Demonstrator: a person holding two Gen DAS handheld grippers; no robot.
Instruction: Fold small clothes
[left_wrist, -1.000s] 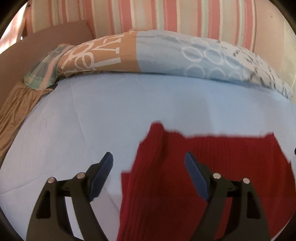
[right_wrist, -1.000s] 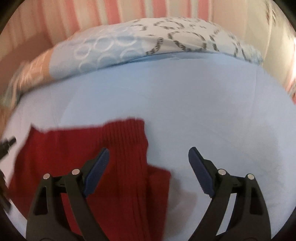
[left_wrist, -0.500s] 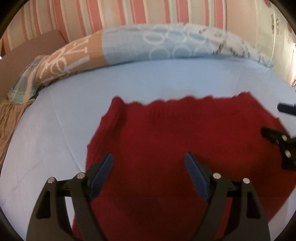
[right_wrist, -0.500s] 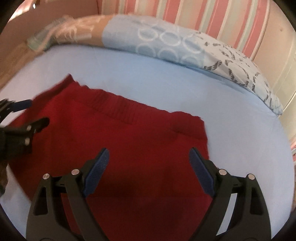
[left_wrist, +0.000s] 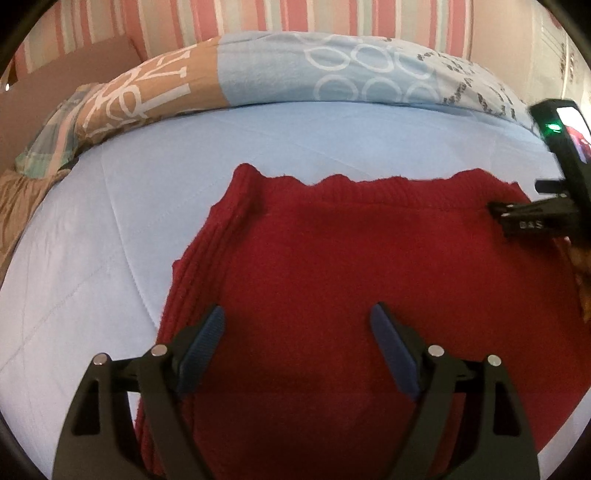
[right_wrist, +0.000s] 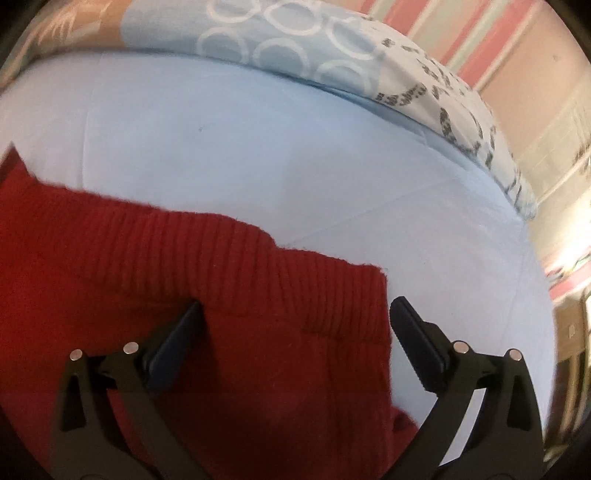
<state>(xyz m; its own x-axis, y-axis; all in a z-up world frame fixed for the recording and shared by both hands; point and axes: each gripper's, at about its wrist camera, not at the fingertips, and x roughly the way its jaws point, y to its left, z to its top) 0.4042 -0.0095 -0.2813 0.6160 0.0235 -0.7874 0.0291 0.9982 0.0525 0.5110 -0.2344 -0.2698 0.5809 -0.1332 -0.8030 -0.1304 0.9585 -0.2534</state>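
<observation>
A red knitted garment (left_wrist: 351, 280) lies flat on the pale blue bed sheet (left_wrist: 122, 206), its ribbed hem toward the pillows. My left gripper (left_wrist: 297, 332) is open and empty, low over the garment's near left part. My right gripper (right_wrist: 295, 325) is open, low over the garment's (right_wrist: 221, 295) far right corner, with the ribbed hem between its fingers and its right finger (right_wrist: 413, 339) just past the garment's edge. The right gripper also shows at the right edge of the left wrist view (left_wrist: 532, 218).
A patterned blue, tan and white duvet (left_wrist: 295, 70) is bunched along the head of the bed. Behind it is a pink striped wall (left_wrist: 332, 18). A checked cloth (left_wrist: 48, 147) and a brown cover (left_wrist: 18, 199) lie at the far left. The bed's right edge (right_wrist: 532, 295) drops off.
Both grippers moved in over the garment. The right one went lower and forward to the ribbed hem at the right corner. Both stayed open.
</observation>
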